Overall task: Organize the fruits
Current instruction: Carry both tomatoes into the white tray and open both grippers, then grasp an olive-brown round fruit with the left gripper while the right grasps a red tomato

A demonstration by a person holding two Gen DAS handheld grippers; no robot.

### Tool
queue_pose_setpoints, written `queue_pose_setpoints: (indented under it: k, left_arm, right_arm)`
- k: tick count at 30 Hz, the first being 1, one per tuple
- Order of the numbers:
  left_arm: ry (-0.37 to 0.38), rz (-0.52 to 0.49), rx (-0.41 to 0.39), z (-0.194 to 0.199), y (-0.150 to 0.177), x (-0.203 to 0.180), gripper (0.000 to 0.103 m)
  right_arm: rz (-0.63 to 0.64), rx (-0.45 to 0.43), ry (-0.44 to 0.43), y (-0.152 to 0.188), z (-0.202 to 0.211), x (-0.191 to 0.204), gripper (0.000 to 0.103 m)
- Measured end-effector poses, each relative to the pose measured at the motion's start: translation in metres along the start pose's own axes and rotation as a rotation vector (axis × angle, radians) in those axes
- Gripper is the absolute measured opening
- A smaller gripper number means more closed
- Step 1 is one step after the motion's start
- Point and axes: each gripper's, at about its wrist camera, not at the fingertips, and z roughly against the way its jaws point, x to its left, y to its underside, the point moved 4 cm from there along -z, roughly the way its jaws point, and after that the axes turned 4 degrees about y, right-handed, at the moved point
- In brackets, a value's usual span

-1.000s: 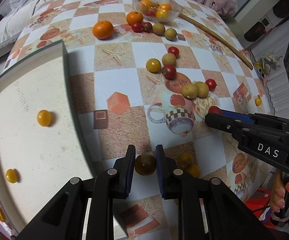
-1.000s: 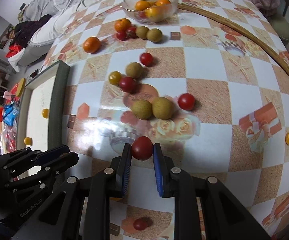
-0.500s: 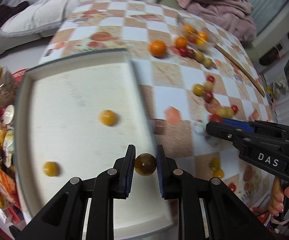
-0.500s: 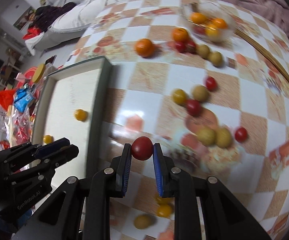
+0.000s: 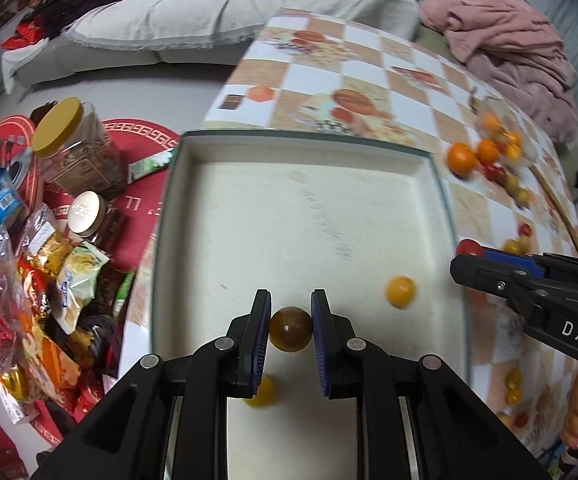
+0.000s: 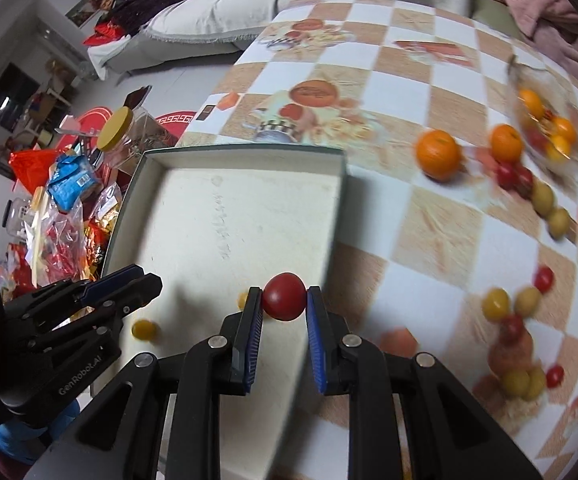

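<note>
My left gripper (image 5: 291, 330) is shut on a brown round fruit (image 5: 291, 329) and holds it over the near part of the white tray (image 5: 309, 216). My right gripper (image 6: 284, 298) is shut on a red cherry tomato (image 6: 284, 297) above the tray's right wall (image 6: 335, 232); it also shows in the left wrist view (image 5: 469, 254). Two yellow fruits (image 5: 400, 291) (image 5: 263, 394) lie in the tray. Several fruits lie loose on the checkered table (image 6: 441, 216), among them an orange (image 6: 437, 155). A glass bowl (image 6: 545, 128) holds more fruit.
Left of the table, snack bags (image 5: 29, 312) and jars (image 5: 77, 152) crowd a red surface. A sofa (image 5: 209, 12) stands behind. A pink blanket (image 5: 509, 36) lies at the table's far end. A wooden stick (image 5: 565, 216) lies along the right edge.
Both grippers have swung left from the table's fruit pile to over the tray, each still holding its fruit. The tray now fills the middle of both views.
</note>
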Motion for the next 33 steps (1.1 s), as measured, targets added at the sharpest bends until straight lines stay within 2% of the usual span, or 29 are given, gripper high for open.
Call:
queue_pose_setpoints:
  k: [9,15,20,22,23,24,26,28,30,31,33]
  left_arm:
    - [-0.035,0.006,0.02,-0.021,-0.007,0.014,0.022]
    - [-0.045,-0.01,0.034,-0.026,-0.005,0.013,0.022]
    - [-0.067,-0.042,0.039,-0.029,-0.004,0.009,0.024]
    - [-0.07,-0.049,0.042,-0.029,-0.004,0.008,0.045]
    - [-0.081,-0.048,0.037,-0.028,-0.004,0.008,0.068]
    - [-0.1,-0.047,0.012,-0.025,-0.004,0.009,0.073]
    - [-0.103,-0.047,0.008,-0.025,-0.004,0.01,0.073]
    - [-0.108,-0.041,0.032,-0.028,-0.002,0.012,0.073]
    - [-0.101,-0.046,0.04,-0.029,0.0,0.01,0.073]
    - [-0.113,-0.052,0.041,-0.028,0.0,0.009,0.073]
    - [-0.114,-0.064,0.044,-0.027,0.002,0.005,0.073]
  right_arm:
    - [0.019,0.033,0.019,-0.027,-0.033,0.013,0.024]
    - [0.022,0.066,0.038,-0.029,-0.05,0.013,0.024]
    - [0.043,0.055,0.047,-0.032,-0.051,0.016,0.026]
    - [0.038,0.054,0.039,-0.034,-0.051,0.015,0.033]
    - [0.035,0.053,0.04,-0.034,-0.05,0.015,0.035]
    - [0.031,0.049,0.038,-0.035,-0.049,0.014,0.04]
    - [0.021,0.037,0.032,-0.037,-0.046,0.014,0.048]
    - [0.004,0.02,0.0,-0.039,-0.04,0.013,0.061]
    - [-0.01,-0.004,-0.037,-0.04,-0.032,0.014,0.087]
    - [-0.017,-0.019,-0.035,-0.04,-0.027,0.013,0.094]
    - [-0.028,-0.038,-0.04,-0.041,-0.019,0.012,0.095]
